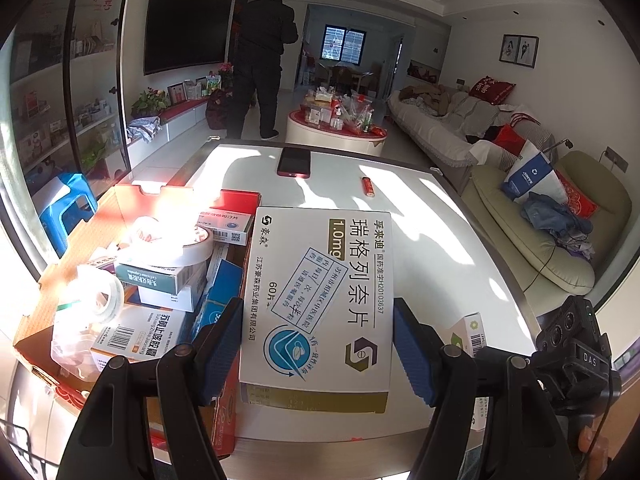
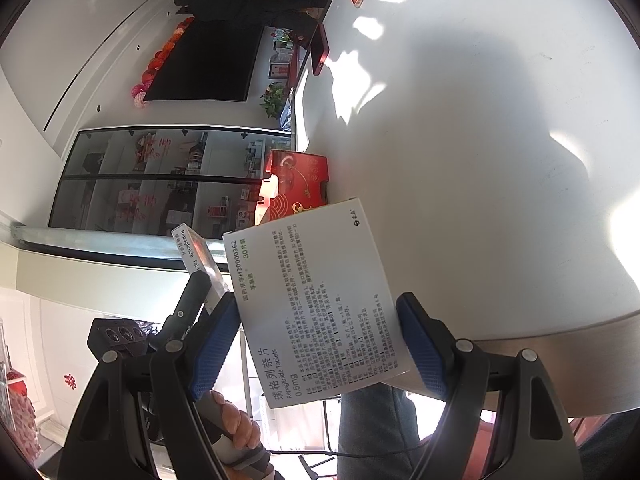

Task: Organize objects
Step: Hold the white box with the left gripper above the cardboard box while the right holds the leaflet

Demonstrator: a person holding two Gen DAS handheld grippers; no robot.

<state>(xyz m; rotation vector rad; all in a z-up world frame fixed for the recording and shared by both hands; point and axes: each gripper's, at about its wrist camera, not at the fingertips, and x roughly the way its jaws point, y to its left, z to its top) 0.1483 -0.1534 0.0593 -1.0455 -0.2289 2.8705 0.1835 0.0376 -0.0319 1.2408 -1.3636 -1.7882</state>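
My left gripper (image 1: 316, 304) is shut on a white 1.0mg medicine box (image 1: 324, 264), its blue pads (image 1: 222, 352) pressed on the box's two long sides. The box hangs over the white table (image 1: 432, 232), beside an open red carton (image 1: 132, 200). In the right wrist view, my right gripper (image 2: 317, 298) is shut on a white 0.5mg medicine box (image 2: 316, 264), tilted over the table edge (image 2: 540, 332). The left gripper's finger (image 2: 192, 292) and its box (image 2: 196, 256) show at the left there. A hand (image 2: 236, 420) grips the handle below.
The red carton holds several medicine boxes (image 1: 160, 276) and tape rolls (image 1: 176, 244). A dark phone (image 1: 294, 162) and a red lighter (image 1: 368, 186) lie at the table's far side. A person (image 1: 260, 60) stands by the television. Sofas (image 1: 532, 240) line the right.
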